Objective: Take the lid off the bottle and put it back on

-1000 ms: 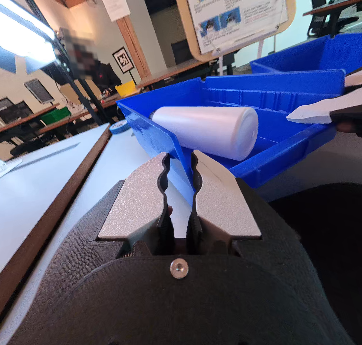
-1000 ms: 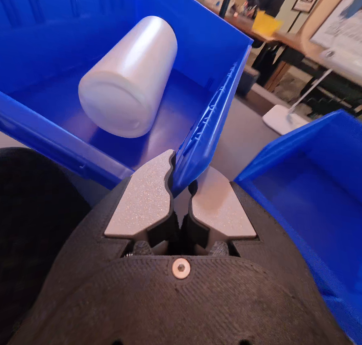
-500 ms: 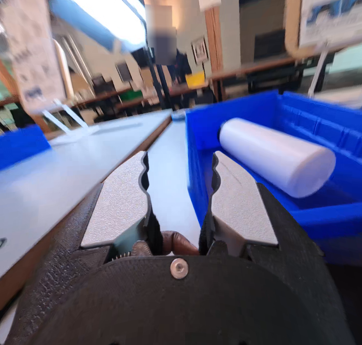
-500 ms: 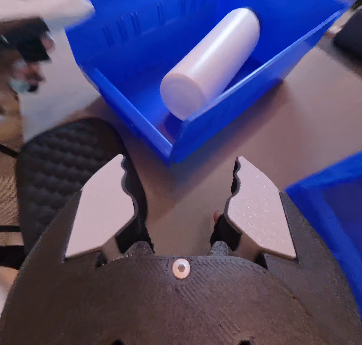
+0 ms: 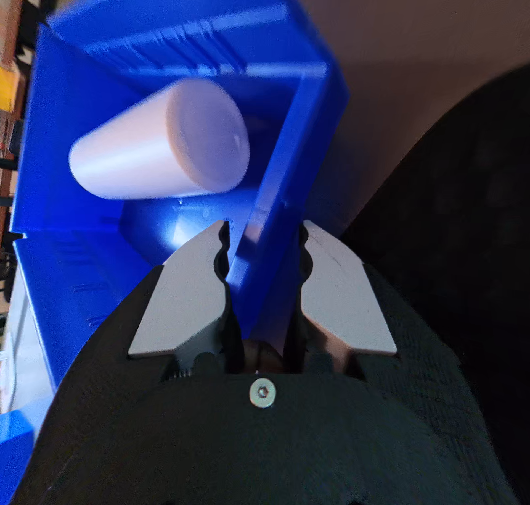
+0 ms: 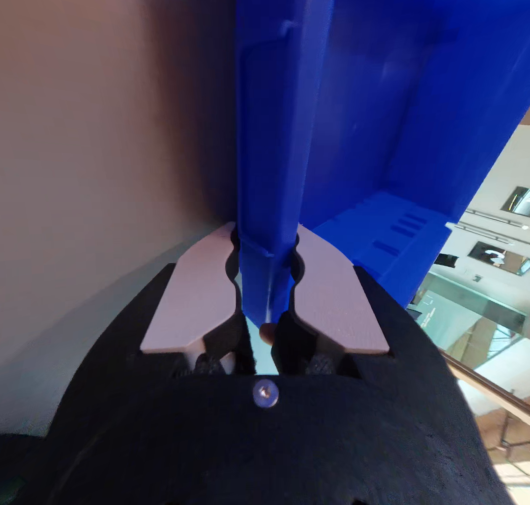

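**Both grippers straddle walls of blue bins; bottle lies on its side inside one**

Left gripper [image 5: 262, 233] has a wall of a blue bin [image 5: 71, 146] between its two grey fingers [image 5: 183, 299]. The wall rim runs slantwise up from the gap. The left finger's inner edge lies against the wall's inner face, while the right finger stands a little apart from the outer face near the tip, so whether the jaws are actually clamped on the wall or only set around it cannot be told from this view.

A white bottle [image 5: 155, 144] lies on its side inside that bin, its flat round base turned toward the camera and its body running away to the left. Its far end is hidden behind the body, so the lid does not show. The bottle is well apart from the left gripper's tips, with the bin's floor between them. The whole view is blurred and tilted. A dark rounded object [image 5: 459, 233] fills the right side, beside a brownish table surface [image 5: 401, 46].

Right gripper [image 6: 266, 230] has a blue bin wall [image 6: 266, 146] rising straight up from between its fingers. Both fingertips sit right at the wall's two faces, looking pressed onto it. The bin's ribbed inner side [image 6: 401, 233] opens to the right of the wall, and no bottle shows in this view. A fingertip of the person [image 6: 266, 333] is visible behind the wall's lower end, deep in the gap. To the left lies plain table surface; to the right, a blurred room background.
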### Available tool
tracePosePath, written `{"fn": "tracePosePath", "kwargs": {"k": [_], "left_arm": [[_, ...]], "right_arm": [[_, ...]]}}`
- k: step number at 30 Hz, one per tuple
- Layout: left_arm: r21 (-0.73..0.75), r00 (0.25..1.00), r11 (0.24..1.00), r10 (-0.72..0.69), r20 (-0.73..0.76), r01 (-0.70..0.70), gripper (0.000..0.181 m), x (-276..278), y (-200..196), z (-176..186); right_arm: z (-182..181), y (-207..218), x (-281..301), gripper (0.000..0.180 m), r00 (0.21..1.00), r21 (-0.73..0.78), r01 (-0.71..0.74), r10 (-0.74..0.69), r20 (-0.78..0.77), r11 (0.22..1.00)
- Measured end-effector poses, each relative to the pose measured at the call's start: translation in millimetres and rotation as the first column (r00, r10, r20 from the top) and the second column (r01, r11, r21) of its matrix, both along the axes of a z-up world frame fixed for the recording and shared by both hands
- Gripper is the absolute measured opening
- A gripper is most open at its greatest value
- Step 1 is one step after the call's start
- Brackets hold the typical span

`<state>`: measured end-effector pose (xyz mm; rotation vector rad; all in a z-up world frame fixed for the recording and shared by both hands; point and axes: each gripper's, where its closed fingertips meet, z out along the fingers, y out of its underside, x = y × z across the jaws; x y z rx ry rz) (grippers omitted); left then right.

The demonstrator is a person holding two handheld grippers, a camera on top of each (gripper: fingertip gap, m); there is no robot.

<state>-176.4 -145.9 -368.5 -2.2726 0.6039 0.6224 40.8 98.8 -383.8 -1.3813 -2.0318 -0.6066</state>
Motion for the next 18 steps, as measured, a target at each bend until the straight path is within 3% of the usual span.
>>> {"fn": "tracePosePath", "kwargs": {"k": [6,18], "left_arm": [[-0.059,1.0,0.998,-0.015,0.021,0.016,0.042,-7,1,-9],[-0.066,0.998,0.998,0.01,0.063,-0.006,0.049,-45,-28,-11]], "right_arm": [[0,24,71,0.032,0.991,-0.037,0.134,-0.133,0.018,0.99],[0,51,221,0.029,0.978,0.027,0.202,-0.203,0.047,0.979]]}}
